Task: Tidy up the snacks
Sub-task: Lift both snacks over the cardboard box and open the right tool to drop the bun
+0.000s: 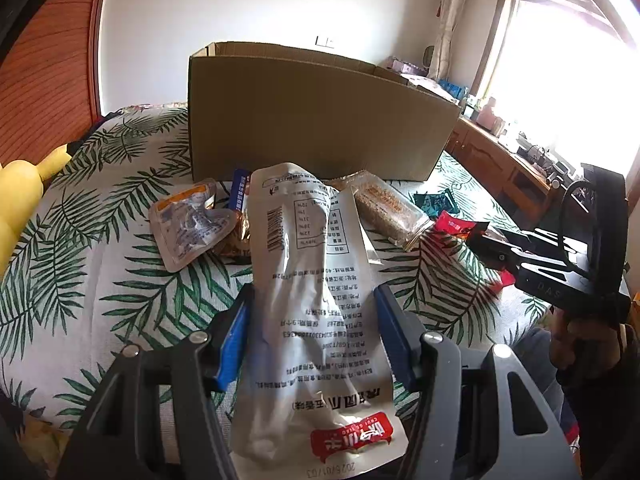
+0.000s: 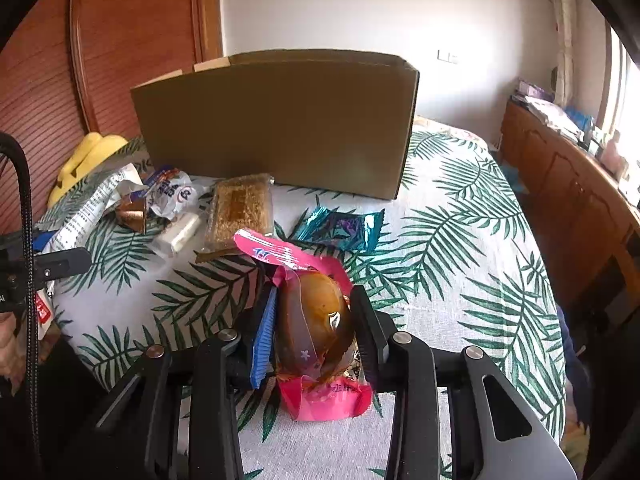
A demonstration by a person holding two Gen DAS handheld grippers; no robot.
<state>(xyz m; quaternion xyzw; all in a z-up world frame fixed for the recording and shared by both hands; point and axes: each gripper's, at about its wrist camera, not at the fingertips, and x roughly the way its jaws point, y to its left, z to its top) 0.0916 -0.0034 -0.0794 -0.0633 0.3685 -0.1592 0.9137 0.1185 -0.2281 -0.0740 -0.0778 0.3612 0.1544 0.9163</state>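
Left wrist view, left gripper (image 1: 314, 308) clamping white pouch (image 1: 316, 280), right gripper (image 2: 316, 312) squeezing pink packet (image 2: 316, 320) (egg-shaped snack).

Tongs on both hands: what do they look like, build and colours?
Left tongs: black linkage arms with silver pivot bolts, blue ribbed pads. Right tongs: same black frame and bolts, one blue pad and one black showing. A black braided cable runs along the handheld frame.

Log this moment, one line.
left gripper: shut on white pouch | right gripper: shut on pink snack | box: open
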